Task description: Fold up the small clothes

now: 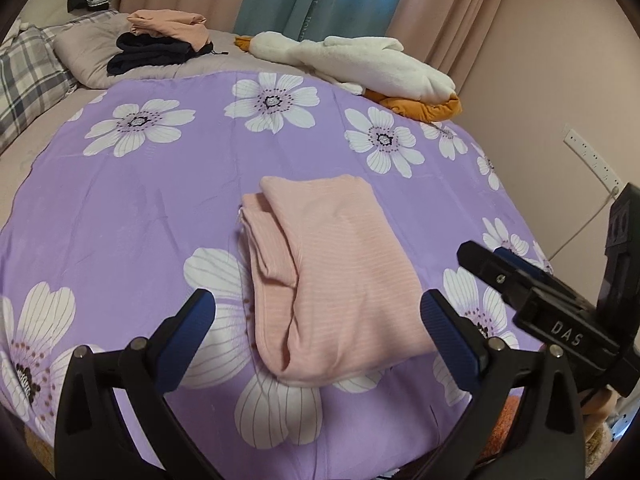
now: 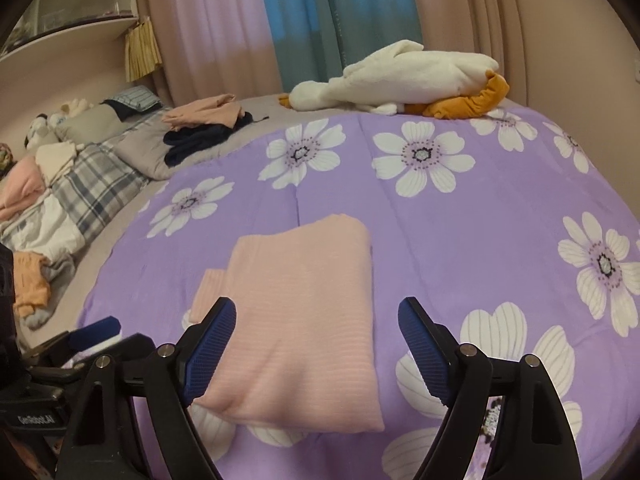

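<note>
A pale pink ribbed garment [image 1: 328,272] lies folded into a rough rectangle on the purple flowered cover [image 1: 120,216], with a narrower layer poking out on its left side. My left gripper [image 1: 316,308] hovers over the garment's near end, open, its blue pads apart and touching nothing. In the right wrist view the same garment [image 2: 300,312] lies flat, and my right gripper [image 2: 316,312] hangs above its near half, also open with nothing between the fingers. The right gripper's body [image 1: 560,300] shows at the right edge of the left wrist view.
A white and orange plush toy [image 2: 404,80] lies at the far edge of the cover [image 2: 480,220]. Pink and dark folded clothes [image 1: 164,40] are stacked at the back left on grey bedding. Plaid pillows [image 2: 92,192] and loose clothes lie on the left. Curtains hang behind; a wall socket [image 1: 592,156] is on the right.
</note>
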